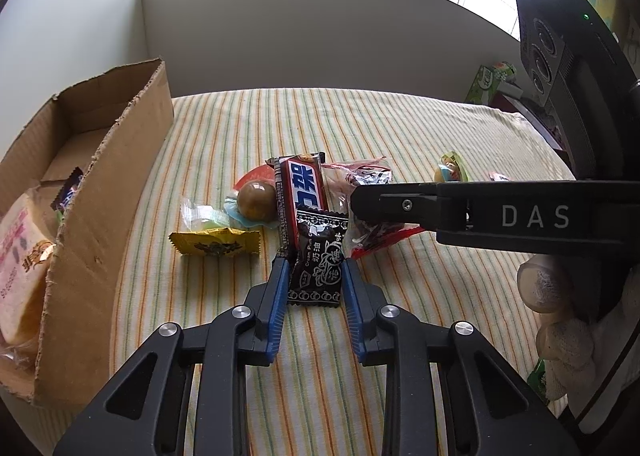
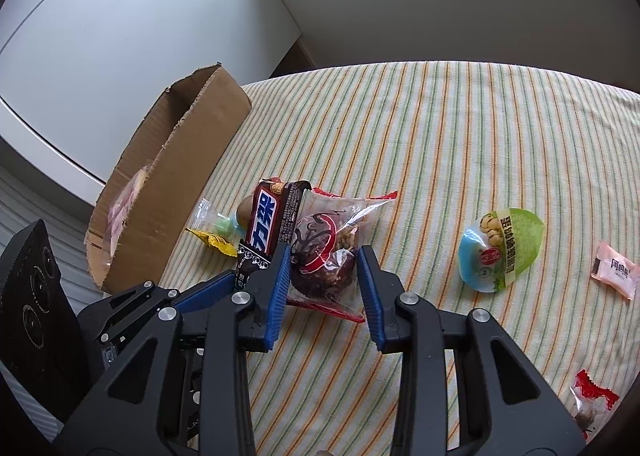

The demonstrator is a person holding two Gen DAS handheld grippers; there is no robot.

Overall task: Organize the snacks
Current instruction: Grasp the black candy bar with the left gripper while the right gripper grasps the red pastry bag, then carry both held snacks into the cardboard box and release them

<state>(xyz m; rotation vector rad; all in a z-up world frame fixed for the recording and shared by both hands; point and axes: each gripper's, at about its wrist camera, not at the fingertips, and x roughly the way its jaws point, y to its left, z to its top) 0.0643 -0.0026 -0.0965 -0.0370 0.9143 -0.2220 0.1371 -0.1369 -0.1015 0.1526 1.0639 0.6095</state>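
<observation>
On the striped tablecloth [image 2: 460,144], snacks beside a brown cardboard box [image 1: 104,216].
Left gripper [image 1: 314,276] has its blue pads pressed on a black plum-candy wrapper [image 1: 318,268]; right gripper [image 2: 324,276] clamps a clear red-edged packet holding a dark pastry [image 2: 326,256], against the brown chocolate bar [image 2: 266,222].

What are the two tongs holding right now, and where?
Left tongs pinch the black plum candy by its sides. Right tongs straddle the clear cake packet; contact unclear.

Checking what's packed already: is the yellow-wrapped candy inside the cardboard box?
No, the yellow-wrapped candy lies on the striped cloth, outside the cardboard box.
</observation>
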